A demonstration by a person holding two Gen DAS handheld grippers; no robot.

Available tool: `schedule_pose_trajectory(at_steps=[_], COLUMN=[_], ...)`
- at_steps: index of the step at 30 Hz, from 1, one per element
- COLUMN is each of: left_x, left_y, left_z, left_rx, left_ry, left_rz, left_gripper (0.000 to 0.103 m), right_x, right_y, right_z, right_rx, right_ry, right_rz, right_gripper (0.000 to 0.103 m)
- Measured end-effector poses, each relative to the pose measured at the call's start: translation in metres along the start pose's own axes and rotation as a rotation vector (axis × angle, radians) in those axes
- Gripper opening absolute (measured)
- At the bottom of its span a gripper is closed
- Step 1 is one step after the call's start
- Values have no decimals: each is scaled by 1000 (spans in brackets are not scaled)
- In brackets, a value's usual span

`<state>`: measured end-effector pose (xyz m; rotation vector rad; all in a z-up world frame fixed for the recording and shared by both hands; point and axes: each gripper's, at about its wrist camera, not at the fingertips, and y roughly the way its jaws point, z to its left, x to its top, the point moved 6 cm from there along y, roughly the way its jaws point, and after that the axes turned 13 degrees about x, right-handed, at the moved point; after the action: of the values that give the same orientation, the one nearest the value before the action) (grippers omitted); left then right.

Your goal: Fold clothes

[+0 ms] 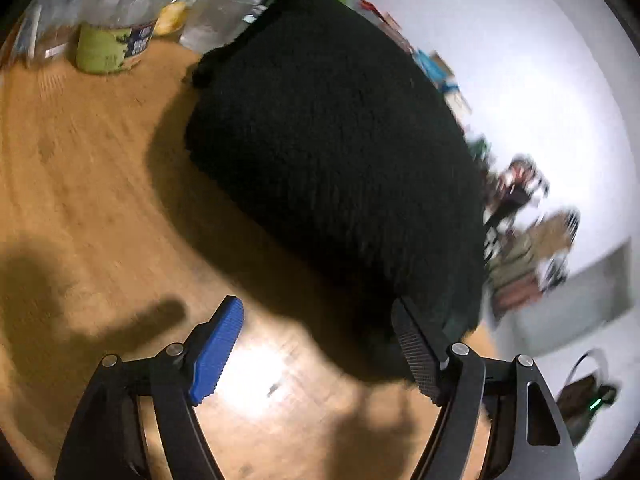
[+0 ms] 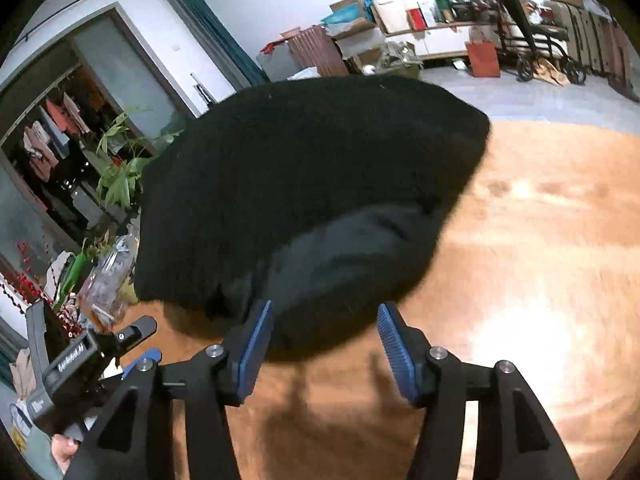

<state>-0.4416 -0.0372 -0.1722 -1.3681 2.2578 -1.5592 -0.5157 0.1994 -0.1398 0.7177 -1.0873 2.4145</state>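
1. Black folded garment (image 1: 332, 152) lies on the wooden surface (image 1: 88, 184), just ahead of both tools; bare wood lies open beneath each tool.
2. Left tool (image 1: 316, 350): jaws apart, empty; one pad at the garment's near edge, contact unclear.
3. Right tool (image 2: 326, 344): jaws apart, nothing gripped.
4. Jar (image 1: 114, 28) stands beyond the left tool; cluttered room behind.

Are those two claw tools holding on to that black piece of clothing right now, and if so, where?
Nothing is held. The left gripper and right gripper both stand open just short of the folded black garment, which lies on the wooden table.
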Motion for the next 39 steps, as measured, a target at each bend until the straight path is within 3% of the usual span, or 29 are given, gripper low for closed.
schedule_pose_trajectory(at_steps=[4, 7, 10, 11, 14, 15, 16, 17, 18, 20, 24, 28, 30, 31, 33, 35, 36, 37, 39], left_x=[25, 41, 50, 50, 50, 49, 47, 44, 42, 37, 13, -18, -39, -46, -69, -90, -95, -95, -92], left_y=[5, 16, 41, 41, 36, 30, 22, 13, 5, -11, -42, -69, -83, -83, -101, -118, -123, -125, -126], left_z=[-8, -7, 0, 0, 3, 4, 5, 5, 4, 2, -4, -7, -7, -17, -20, -16, -13, -10, 3], left_rx=[-8, -8, 44, 22, -28, -20, -22, -30, -36, -47, -66, -94, -106, -102, -108, -116, -109, -92, -66], left_ry=[-44, -103, -166, -168, -156, -140, -120, -95, -72, -32, 67, 117, 122, 140, 181, 218, 229, 217, 153], left_rz=[-43, -28, 68, 76, 76, 49, 20, 10, -3, -23, -19, -16, 3, 7, 26, 11, -4, -11, -12], left_gripper=[78, 78, 78, 76, 24, 16, 14, 13, 12, 12, 10, 9, 5, 1, 0, 0, 0, 0, 0], right_x=[9, 5, -8, -12, -19, -20, -20, -20, -20, -25, -72, -104, -109, -109, -95, -90, -91, -91, -90], right_y=[33, 55, 77, 85, 109, 115, 120, 124, 128, 127, 97, 68, 47, 34, 25, 5, -8, -16, -29], right_z=[32, 71, 105, 113, 131, 136, 138, 140, 142, 146, 157, 153, 143, 137, 134, 131, 127, 127, 129], right_rx=[11, 1, -63, -91, -207, -234, -232, -230, -213, -121, -27, -43, -43, -44, -42, -35, -30, -31, -38], right_ry=[-92, -278, -475, -522, -654, -683, -682, -681, -663, -578, -614, -630, -580, -545, -475, -420, -402, -392, -399], right_rz=[14, 33, 63, 70, 54, 46, 53, 59, 69, 98, 162, 189, 189, 181, 154, 119, 106, 97, 89], right_gripper=[66, 74, 79, 79, 75, 67, 41, 25, 0, 0, 0, 1, 9, 23, 40, 48, 57, 67, 72])
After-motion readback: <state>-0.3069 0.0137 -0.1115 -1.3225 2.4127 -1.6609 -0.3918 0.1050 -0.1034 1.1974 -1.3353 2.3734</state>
